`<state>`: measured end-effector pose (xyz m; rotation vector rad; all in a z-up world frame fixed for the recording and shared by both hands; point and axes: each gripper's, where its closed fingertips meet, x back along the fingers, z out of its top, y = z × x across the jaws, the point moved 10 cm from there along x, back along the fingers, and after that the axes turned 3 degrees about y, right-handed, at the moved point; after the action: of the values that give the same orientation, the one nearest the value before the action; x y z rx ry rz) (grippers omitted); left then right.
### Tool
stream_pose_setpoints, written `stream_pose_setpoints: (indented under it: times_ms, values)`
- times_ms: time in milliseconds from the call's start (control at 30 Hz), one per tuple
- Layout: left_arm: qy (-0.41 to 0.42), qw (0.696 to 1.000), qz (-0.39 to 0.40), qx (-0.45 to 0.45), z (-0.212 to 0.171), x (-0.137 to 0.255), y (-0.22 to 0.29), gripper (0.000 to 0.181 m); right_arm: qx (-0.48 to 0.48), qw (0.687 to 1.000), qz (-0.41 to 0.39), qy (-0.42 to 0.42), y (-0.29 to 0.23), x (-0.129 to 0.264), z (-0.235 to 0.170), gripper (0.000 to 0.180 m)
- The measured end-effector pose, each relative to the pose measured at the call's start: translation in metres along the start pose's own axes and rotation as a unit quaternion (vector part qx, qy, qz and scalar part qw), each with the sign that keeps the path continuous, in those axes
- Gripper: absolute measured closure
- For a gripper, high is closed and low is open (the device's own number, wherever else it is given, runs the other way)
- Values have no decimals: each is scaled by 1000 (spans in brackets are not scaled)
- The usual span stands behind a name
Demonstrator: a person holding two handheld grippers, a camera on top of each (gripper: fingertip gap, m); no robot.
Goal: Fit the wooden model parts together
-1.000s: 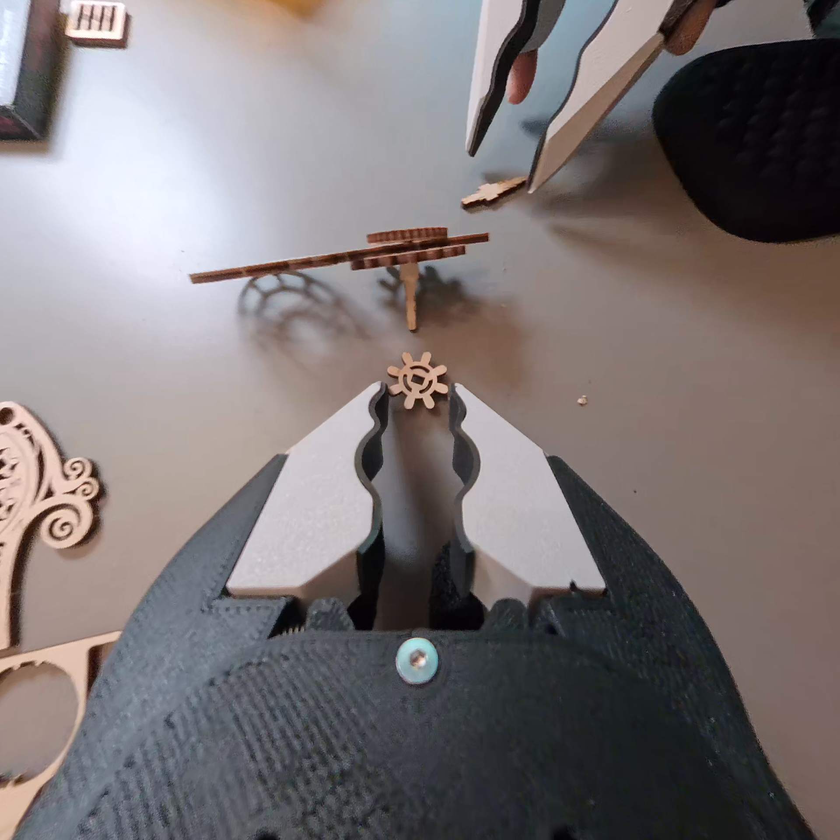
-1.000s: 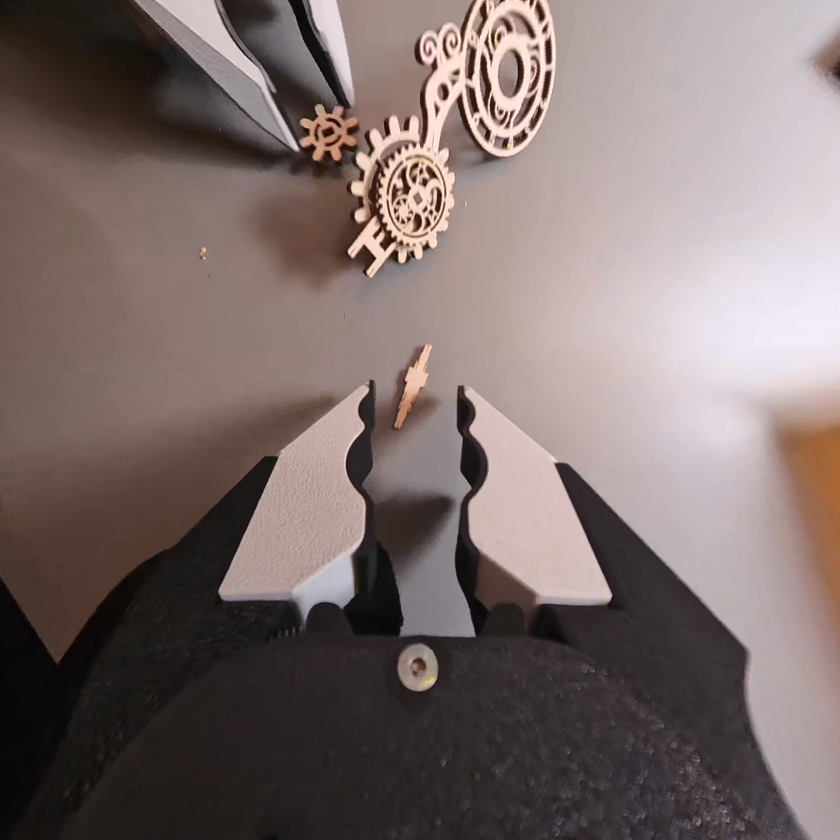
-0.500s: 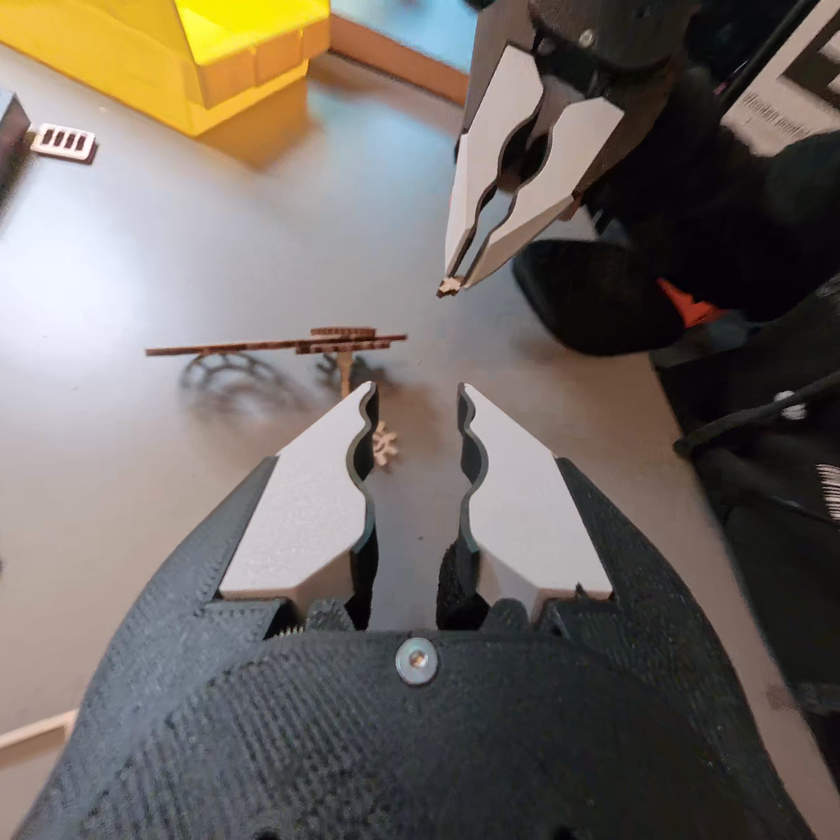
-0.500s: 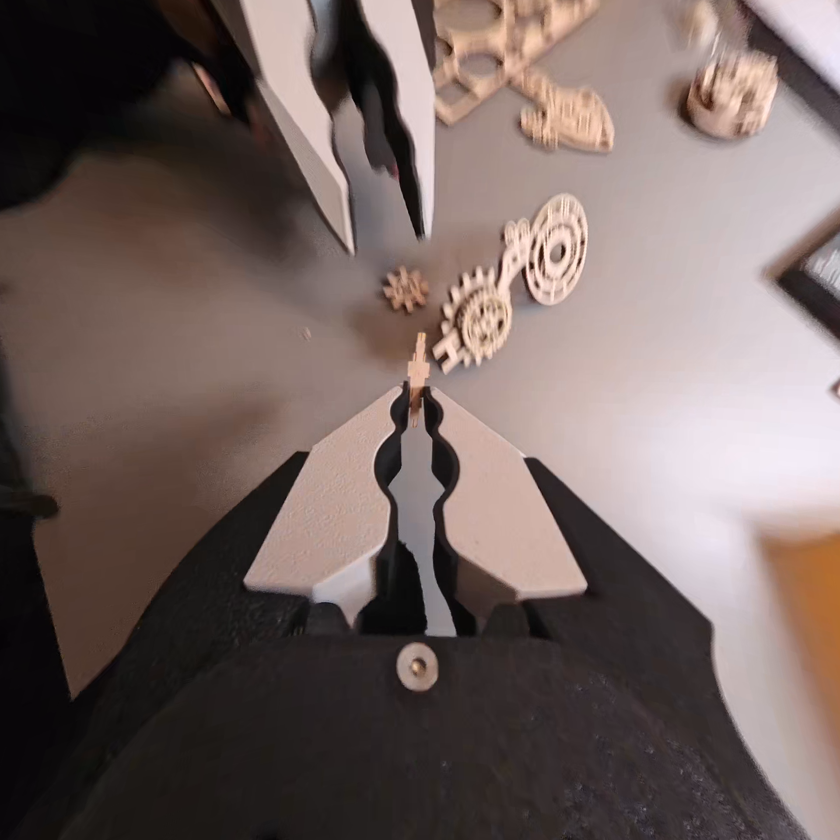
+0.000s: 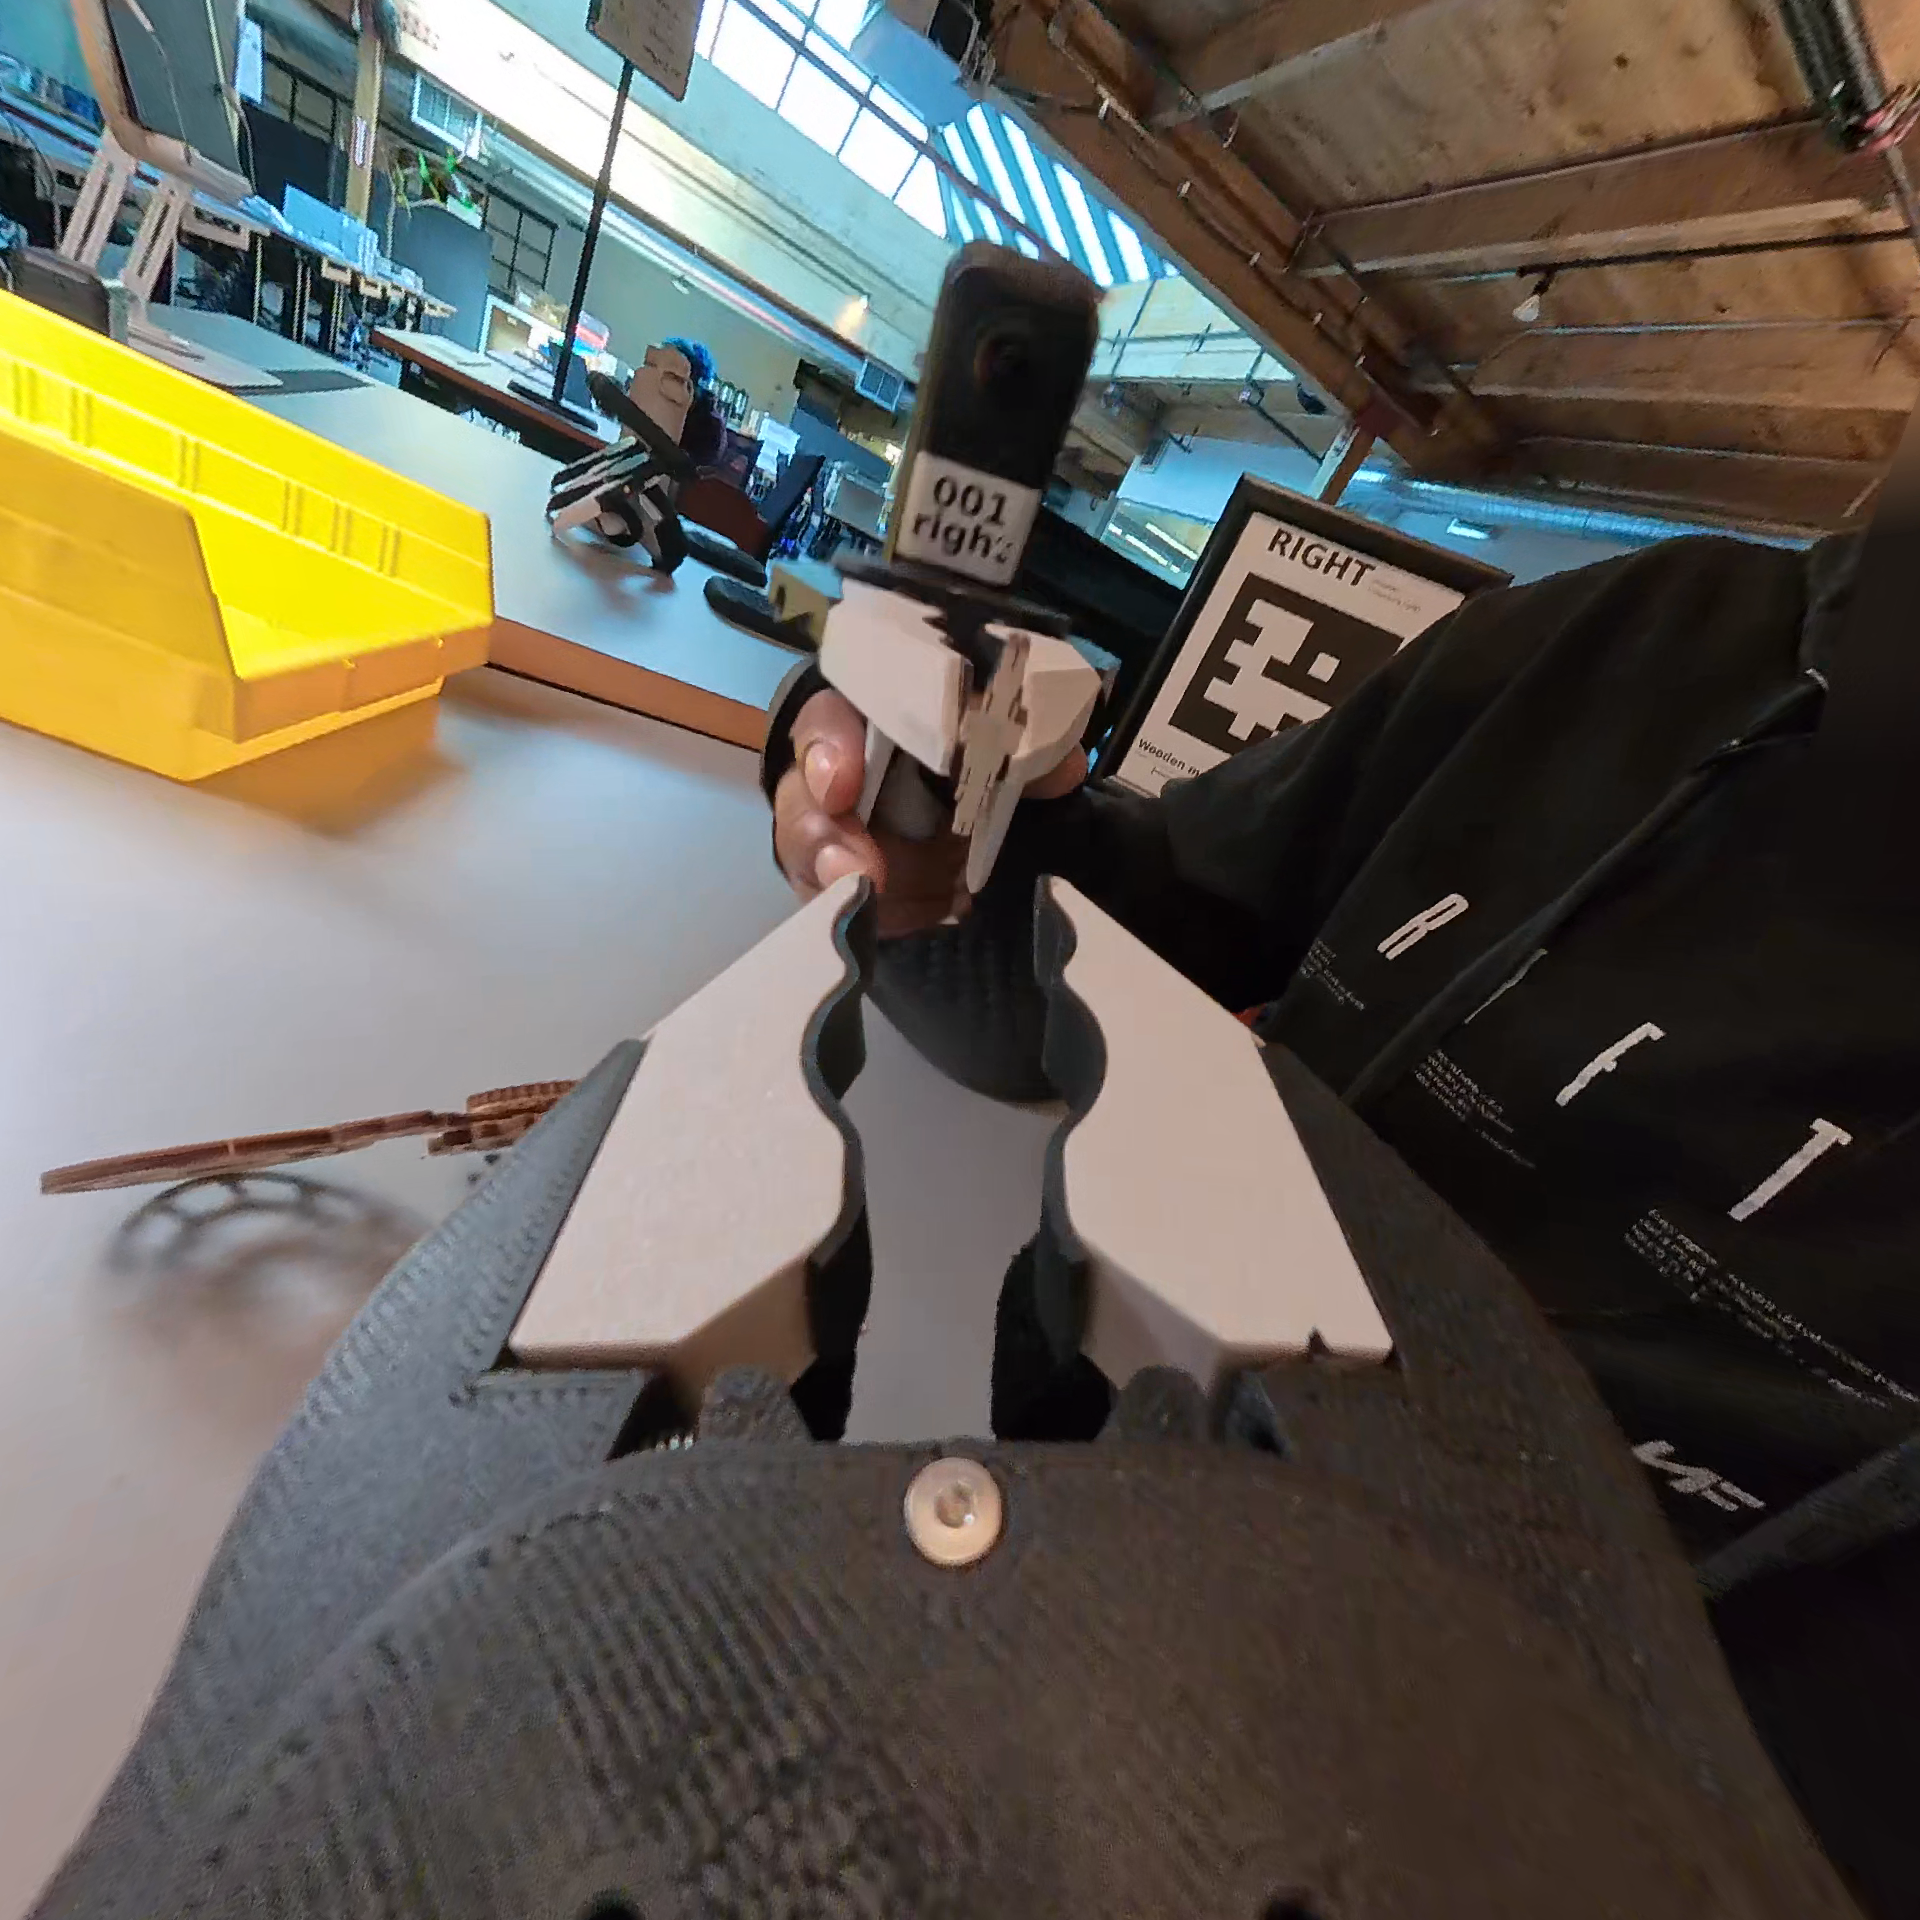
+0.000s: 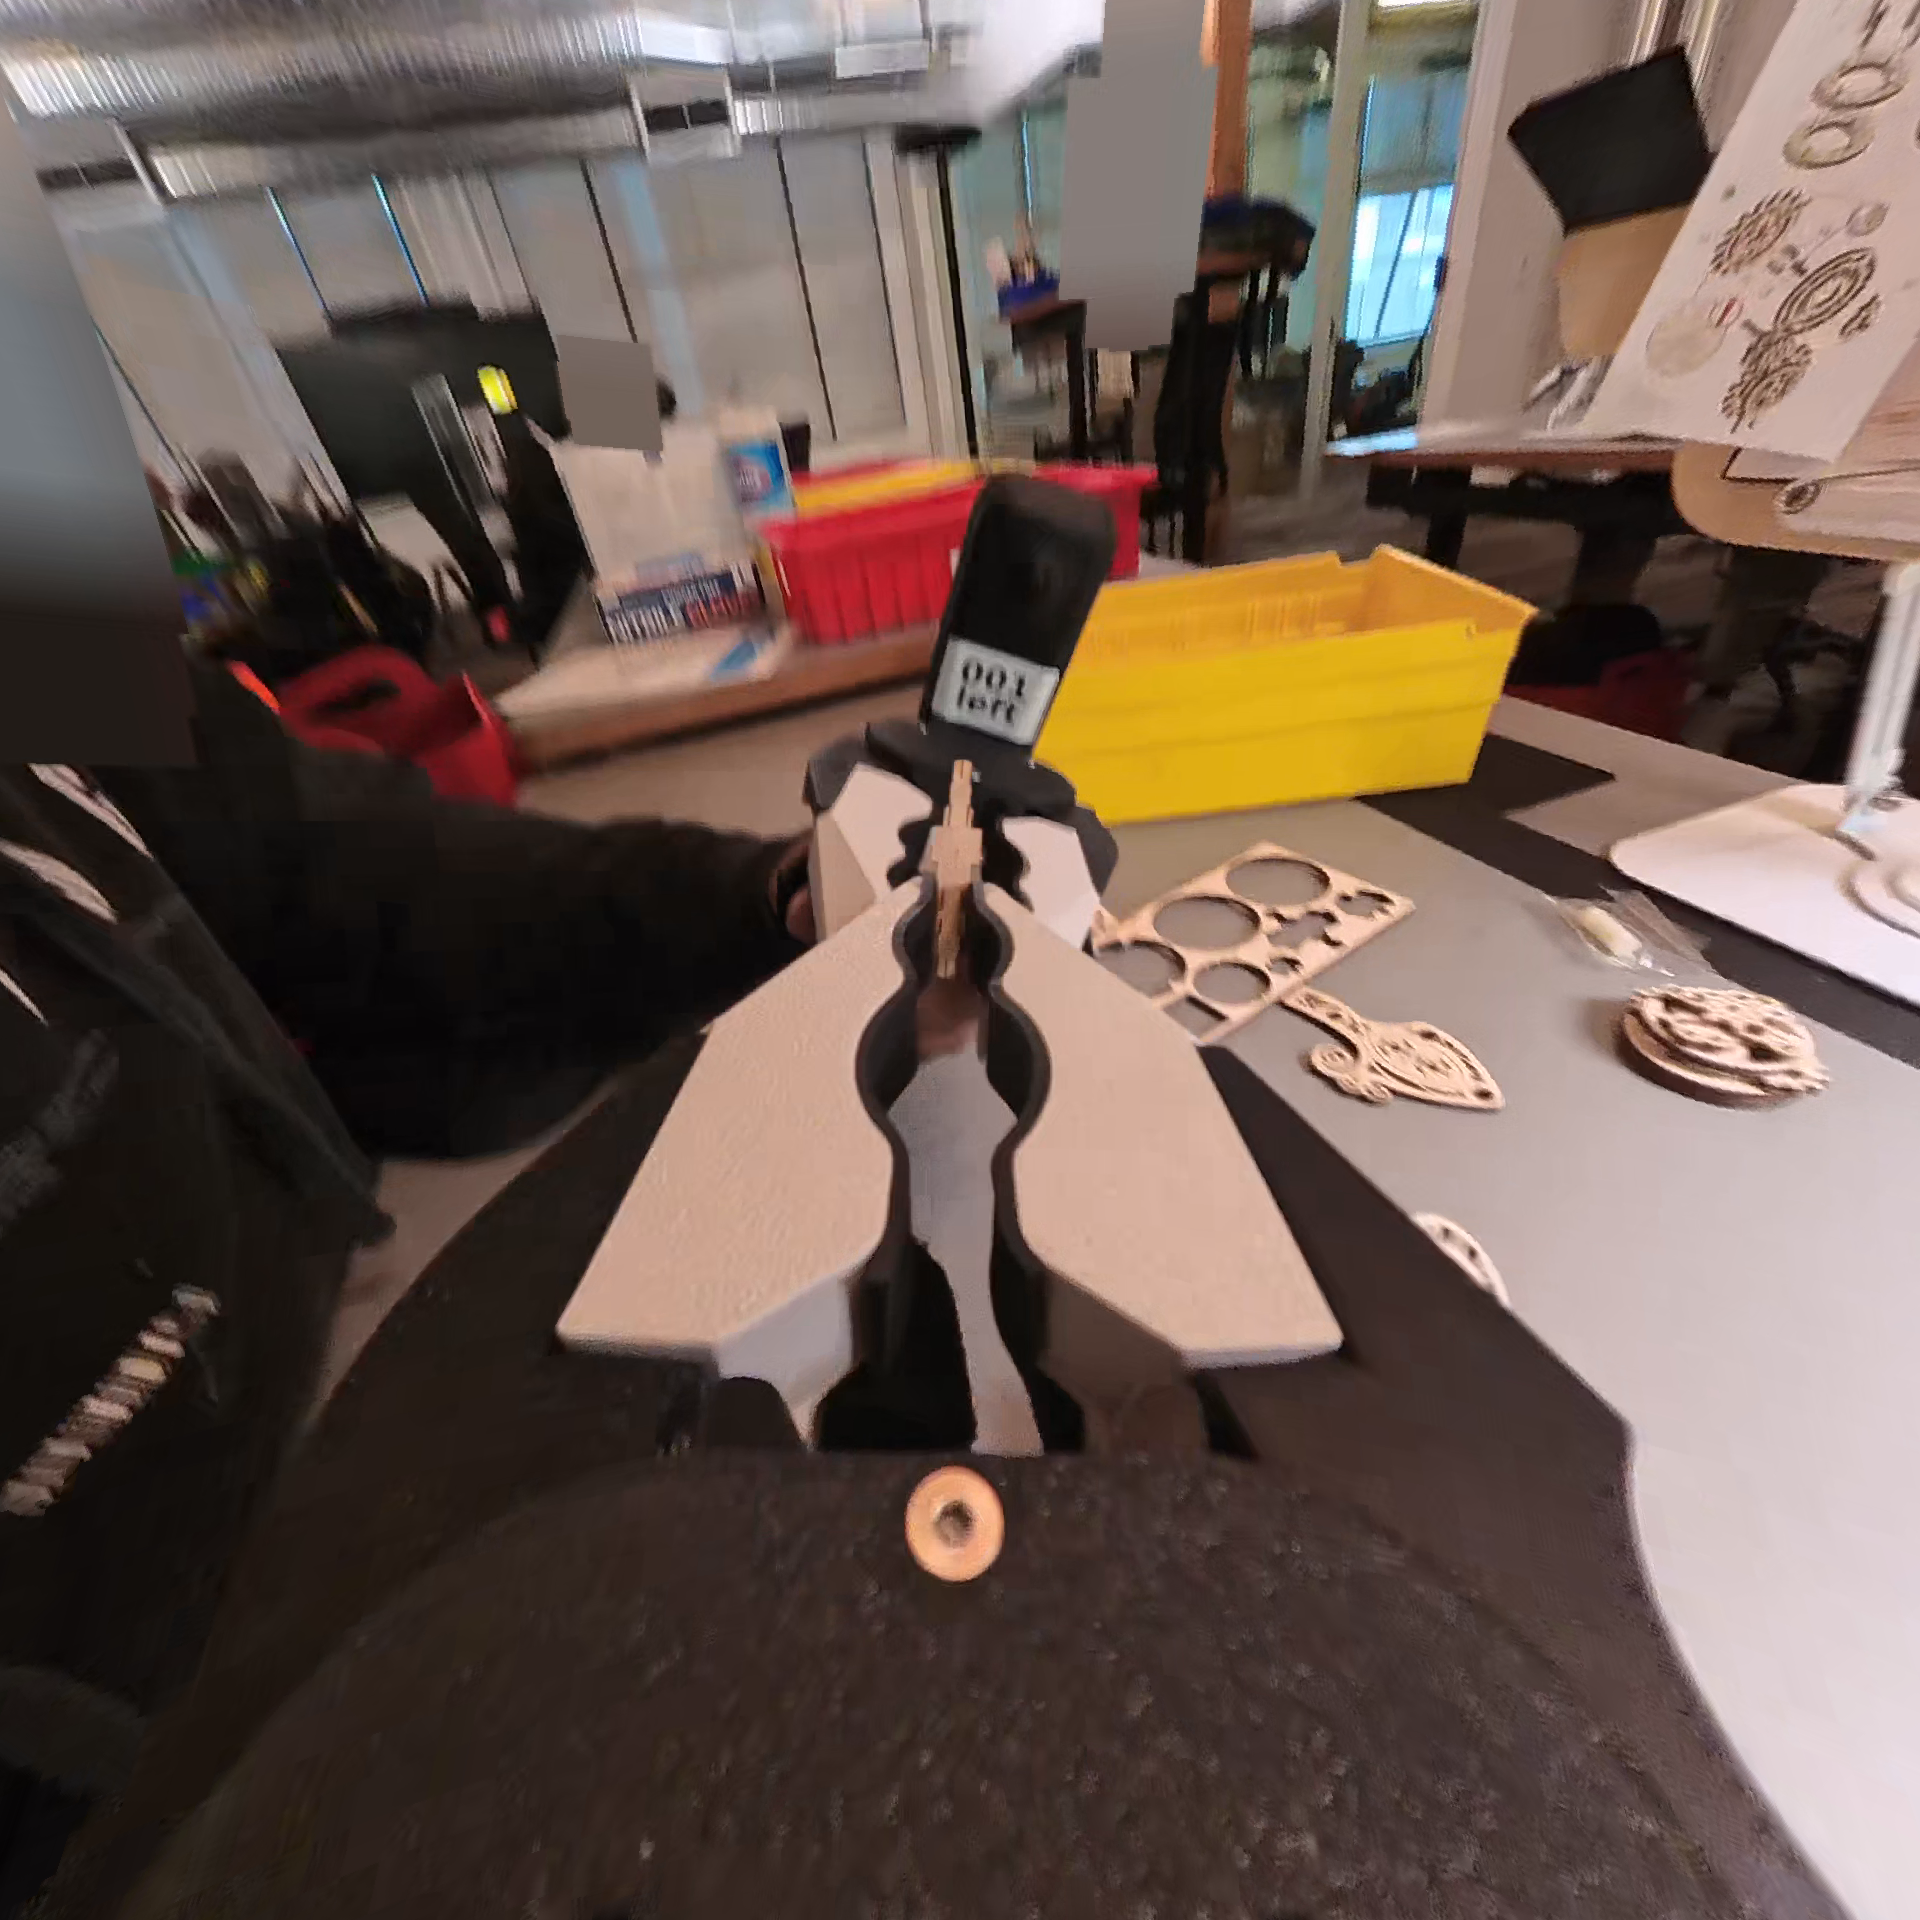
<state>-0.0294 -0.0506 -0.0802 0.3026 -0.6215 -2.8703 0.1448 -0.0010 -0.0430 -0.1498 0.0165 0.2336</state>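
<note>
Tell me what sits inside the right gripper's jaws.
The right gripper pinches a small notched wooden pin at its tips, the pin's top poking out beyond them. The pin's lower end is partly hidden between the jaws; nothing else shows there.

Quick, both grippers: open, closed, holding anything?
Left gripper: open, empty.
Right gripper: closed on the wooden pin, pinched at the fingertips.
</note>
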Motion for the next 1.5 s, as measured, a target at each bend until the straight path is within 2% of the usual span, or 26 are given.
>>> stream_pose_setpoints:
  times_ms: [133, 300, 500, 567, 667, 767, 833, 933, 1033, 1133, 1300, 1500]
  values:
    - [11, 1000, 9, -18, 0, -6, 3, 156, -73, 995, 9, 72, 4, -10, -8, 176]
    - [45, 998, 35, -19, 6, 1, 2, 181, -90, 990, 4, 107, 9, -16, -18, 177]
    - [63, 995, 69, -29, 16, 18, -2, 181, -110, 986, 7, 128, 17, -10, -24, 180]
    - [52, 995, 79, -38, 17, 20, -2, 181, -111, 986, 4, 122, 20, -7, -25, 180]
    - [-13, 989, 128, -76, 16, 20, -3, 180, -89, 992, 11, 91, 23, -4, -22, 165]
    - [-117, 965, 174, -156, 11, 14, 1, 180, -42, 998, 13, 36, 24, 0, -15, 152]
    - [-158, 951, 185, -191, 8, 10, 3, 181, -2, 1000, 5, -11, 23, 0, -14, 151]
    - [-170, 948, 179, -200, 6, 6, 6, 180, 29, 997, 3, -67, 22, -1, -19, 155]
    - [-185, 945, 177, -205, 4, 4, 6, 181, 49, 997, -9, -56, 22, 0, -21, 170]
    - [-187, 947, 170, -197, 3, 4, 5, 181, 46, 997, 1, -60, 21, 1, -22, 166]
    - [-192, 948, 165, -192, 1, 4, 4, 180, 56, 996, 9, -62, 19, 1, -24, 176]
    - [-190, 954, 149, -179, 0, 4, 4, 180, 50, 997, 22, -60, 19, 3, -26, 177]
